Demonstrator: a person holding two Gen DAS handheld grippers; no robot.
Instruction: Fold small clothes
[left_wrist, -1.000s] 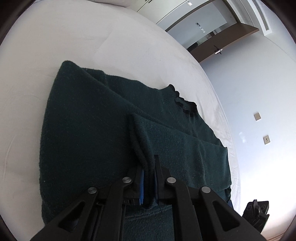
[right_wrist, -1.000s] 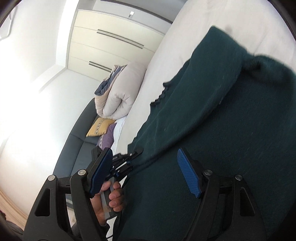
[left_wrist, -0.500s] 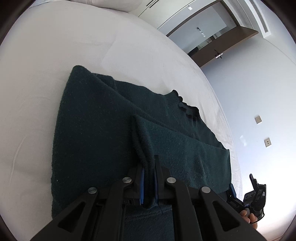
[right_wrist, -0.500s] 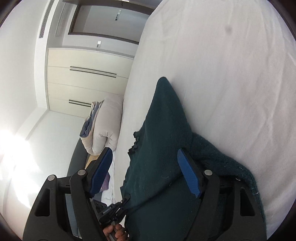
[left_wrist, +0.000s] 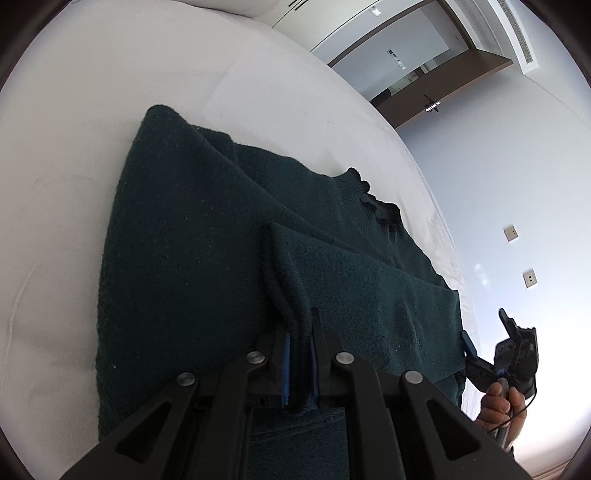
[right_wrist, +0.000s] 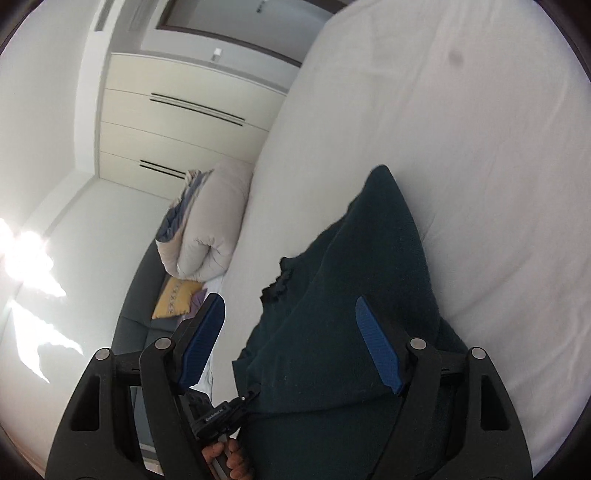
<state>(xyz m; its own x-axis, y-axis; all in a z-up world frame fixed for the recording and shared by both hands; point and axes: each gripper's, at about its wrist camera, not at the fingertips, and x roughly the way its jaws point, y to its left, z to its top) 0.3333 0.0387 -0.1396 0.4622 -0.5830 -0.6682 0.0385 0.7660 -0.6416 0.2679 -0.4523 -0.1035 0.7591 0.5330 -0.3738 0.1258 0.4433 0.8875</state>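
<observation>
On the white bed (left_wrist: 92, 147) | dark green sweater (left_wrist: 192, 258) mid-fold | left gripper (left_wrist: 298, 354) jaws opening, cuff fold between them | right gripper (right_wrist: 291, 343) wide, empty | next: probably grab another edge

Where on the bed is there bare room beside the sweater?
Bare white sheet borders the dark green knit sweater on its far shoulder side and beyond its collar. The near hem is crowded: left gripper there, jaws opening around a fold.

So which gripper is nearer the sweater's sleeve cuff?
Left. The left gripper has the cuff between its opening jaws; the right gripper hangs open off the sweater's edge.
</observation>
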